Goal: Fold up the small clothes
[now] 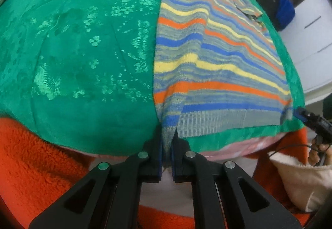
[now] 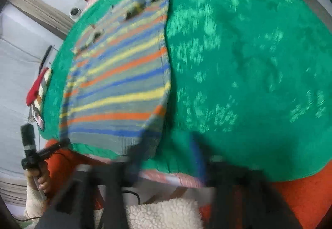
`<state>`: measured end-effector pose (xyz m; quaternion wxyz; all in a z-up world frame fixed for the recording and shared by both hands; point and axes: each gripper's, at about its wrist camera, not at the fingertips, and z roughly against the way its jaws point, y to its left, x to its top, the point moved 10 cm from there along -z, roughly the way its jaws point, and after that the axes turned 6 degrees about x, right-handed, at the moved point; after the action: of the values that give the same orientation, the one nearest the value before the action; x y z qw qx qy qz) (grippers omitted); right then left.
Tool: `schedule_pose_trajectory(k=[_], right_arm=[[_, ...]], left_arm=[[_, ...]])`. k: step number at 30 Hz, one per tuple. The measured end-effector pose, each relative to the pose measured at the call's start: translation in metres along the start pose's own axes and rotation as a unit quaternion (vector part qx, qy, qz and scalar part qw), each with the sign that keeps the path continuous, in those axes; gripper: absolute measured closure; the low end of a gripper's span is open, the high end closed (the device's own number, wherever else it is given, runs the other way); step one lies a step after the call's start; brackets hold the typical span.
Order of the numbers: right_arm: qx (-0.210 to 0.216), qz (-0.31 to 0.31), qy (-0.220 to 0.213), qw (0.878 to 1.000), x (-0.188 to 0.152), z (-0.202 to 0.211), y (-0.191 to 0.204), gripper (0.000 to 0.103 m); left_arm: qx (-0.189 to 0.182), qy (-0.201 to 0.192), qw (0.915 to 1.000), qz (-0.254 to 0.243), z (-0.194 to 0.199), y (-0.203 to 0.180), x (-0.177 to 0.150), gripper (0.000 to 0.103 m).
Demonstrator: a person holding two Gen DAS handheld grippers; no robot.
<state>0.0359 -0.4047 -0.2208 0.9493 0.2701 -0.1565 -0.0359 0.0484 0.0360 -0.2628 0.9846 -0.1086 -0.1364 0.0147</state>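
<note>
Green cloth point(image 1: 83, 52) bears one striped sweater point(image 1: 207, 63) (folded).

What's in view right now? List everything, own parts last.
striped garment: one, grey with orange, yellow and blue stripes, flat on the green cloth, near hem corner pinched.
green cloth: one, patterned green, covering the work surface.
pink striped cover: one, under the green cloth's near edge.
blue bag: one, by the white wall.
left claw: black, shut on the garment's hem.
right claw: black with blue pads, blurred, open over the near edge.
orange sleeves: person's, fleecy, cream cuffs.
</note>
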Motion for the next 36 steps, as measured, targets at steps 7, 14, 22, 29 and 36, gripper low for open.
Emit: schedule_pose_trajectory(k=[7,14,22,29,36], right_arm=[[0.027,-0.004,-0.022,0.999,0.012,0.005,0.013,0.04],[-0.025,-0.024,0.019,0.999,-0.013,-0.035,-0.003,0.041],[-0.001,0.052,0.035,0.998,-0.024,-0.01,0.019,0.099],[-0.044,-0.009,0.066,0.997,-0.034,-0.041,-0.034,0.099],[-0.05,-0.012,0.066,0.997,-0.028,-0.049,-0.032,0.099]], left_arm=[[-0.001,0.0,1.0,0.002,-0.003,0.004,-0.004,0.099],[-0.014,-0.006,0.9998,0.013,0.003,0.009,-0.007,0.099],[-0.004,-0.012,0.9999,-0.007,0.023,0.016,-0.008,0.099],[0.077,0.041,0.9951,-0.046,-0.023,0.014,-0.023,0.099],[0.069,0.045,0.9962,-0.028,-0.024,0.017,-0.02,0.099]])
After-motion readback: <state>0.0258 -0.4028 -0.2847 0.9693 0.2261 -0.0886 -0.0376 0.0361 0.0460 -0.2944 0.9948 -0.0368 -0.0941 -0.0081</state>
